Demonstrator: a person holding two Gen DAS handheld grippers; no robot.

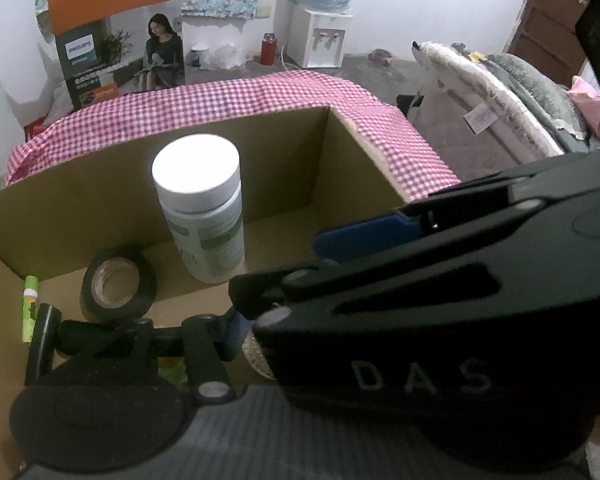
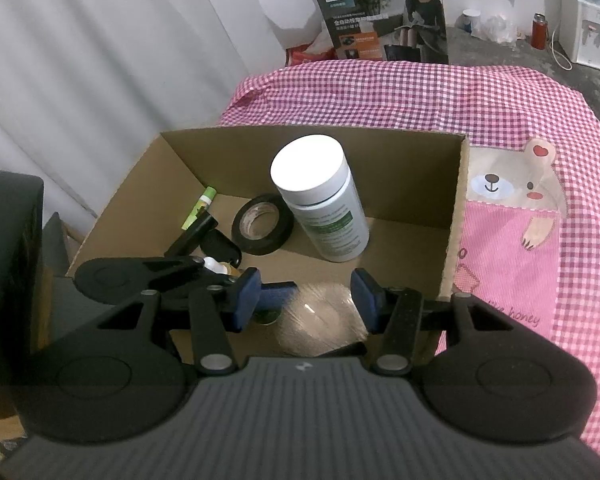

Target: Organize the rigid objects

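An open cardboard box (image 2: 456,216) stands on a pink checked cloth (image 2: 380,92). Inside it a white-capped bottle (image 2: 320,204) stands upright beside a black tape roll (image 2: 262,226), a green tube (image 2: 198,208) and a black stick (image 2: 196,234). My right gripper (image 2: 306,300) hangs low over the box's near end, its blue pads on either side of a clear shiny roll (image 2: 320,320). My left gripper (image 1: 256,336) comes in from the left, one pad next to a beige round thing (image 1: 256,356). The right gripper's body (image 1: 420,320) hides its other finger.
A bear-print pink panel (image 2: 512,220) of the cloth lies right of the box. A tall printed carton (image 2: 384,12) stands behind the table, a water dispenser (image 1: 324,36) and a red flask (image 1: 269,48) on the floor beyond. Piled bedding (image 1: 500,92) is at the right.
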